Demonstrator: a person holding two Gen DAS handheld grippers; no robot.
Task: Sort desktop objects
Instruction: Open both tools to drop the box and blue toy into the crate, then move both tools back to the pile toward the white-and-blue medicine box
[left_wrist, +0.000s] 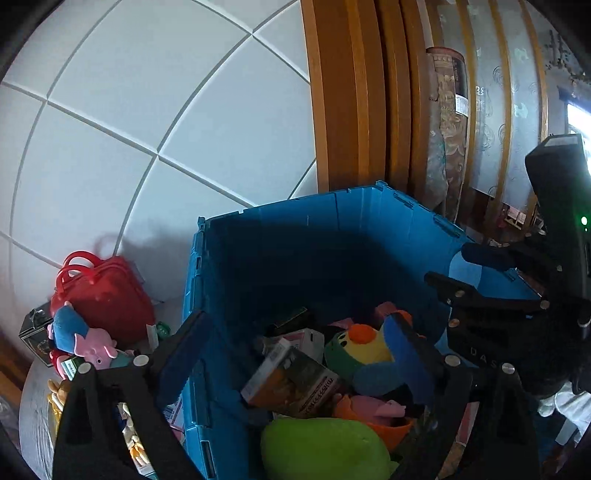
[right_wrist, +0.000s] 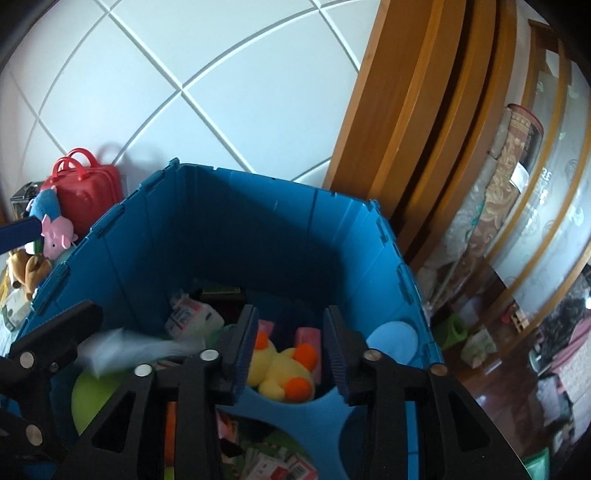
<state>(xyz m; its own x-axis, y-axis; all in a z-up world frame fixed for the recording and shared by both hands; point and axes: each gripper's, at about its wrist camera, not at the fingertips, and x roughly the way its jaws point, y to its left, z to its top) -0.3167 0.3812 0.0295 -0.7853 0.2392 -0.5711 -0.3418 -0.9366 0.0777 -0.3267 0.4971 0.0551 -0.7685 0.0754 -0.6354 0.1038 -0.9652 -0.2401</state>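
Both tongs, left (left_wrist: 295, 354) and right (right_wrist: 290, 350), gape empty over the blue crate (right_wrist: 258, 229); its long axis runs toward the wall.

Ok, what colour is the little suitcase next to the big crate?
Red, handles included. The suitcase shows best in the right wrist view, left of the blue crate.

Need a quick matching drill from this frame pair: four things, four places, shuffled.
Things:
1. red handbag
2. yellow plush duck
3. pink pig plush
4. rolled carpet

Places:
A. inside the blue crate
B. leaning on the wooden door frame, right of the crate
C. against the tiled wall, left of the crate
D. lying in front of the handbag

Pairs: 1-C, 2-A, 3-D, 4-B
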